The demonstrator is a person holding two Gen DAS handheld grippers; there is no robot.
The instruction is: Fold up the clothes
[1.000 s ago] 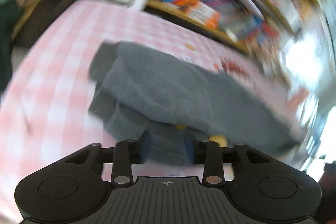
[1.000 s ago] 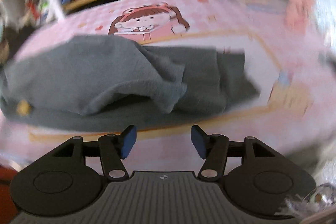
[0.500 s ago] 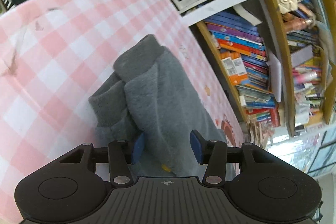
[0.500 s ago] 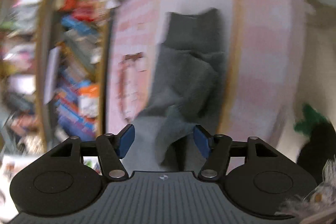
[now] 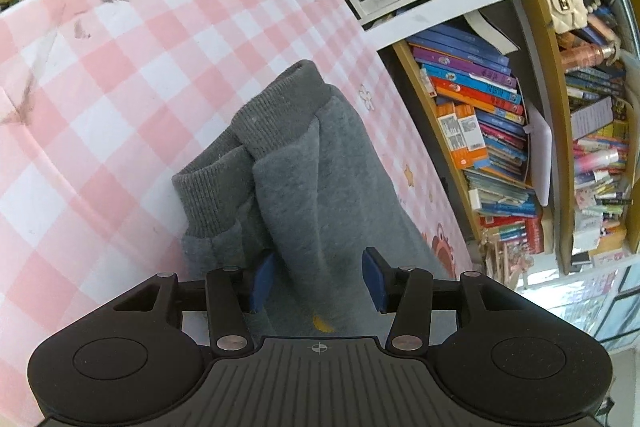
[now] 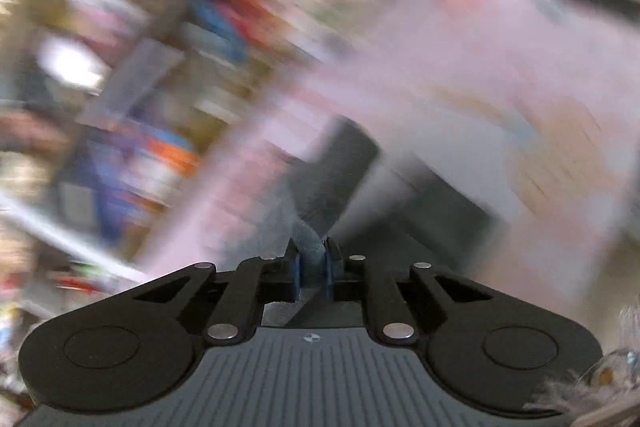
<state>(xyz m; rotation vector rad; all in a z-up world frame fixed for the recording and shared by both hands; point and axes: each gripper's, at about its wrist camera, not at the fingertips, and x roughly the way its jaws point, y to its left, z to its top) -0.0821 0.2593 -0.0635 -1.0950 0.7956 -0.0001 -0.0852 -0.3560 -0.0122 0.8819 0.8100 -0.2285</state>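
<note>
The grey sweatshirt (image 5: 320, 187) lies bunched on the pink checked tablecloth (image 5: 120, 67), its ribbed cuffs (image 5: 208, 195) stacked toward the far end and the body running back under the camera, with a bookshelf (image 5: 500, 147) close along the table's edge. The left gripper (image 5: 316, 281) stands half open astride a raised fold of the cloth; the blue pads (image 5: 260, 281) flank the ridge but do not visibly press it, so nothing is held on that side. The right gripper (image 6: 313, 263) has just been closing and is now pinched tight on a thin tuck of grey fabric (image 6: 310, 241) between its pads, while that whole view is smeared with blur. The main risk, as I judge it, is the uneven hold: with one side clamped and the other loose, any pull from the right would drag the sweatshirt across the slick tablecloth instead of folding it, undoing the stacked cuffs. The right pinch also looks shallow, maybe a single layer, and could slip out or lift only the top layer. If the left jaws close where they stand, they may gather a thick lump and leave a crooked crease.
</note>
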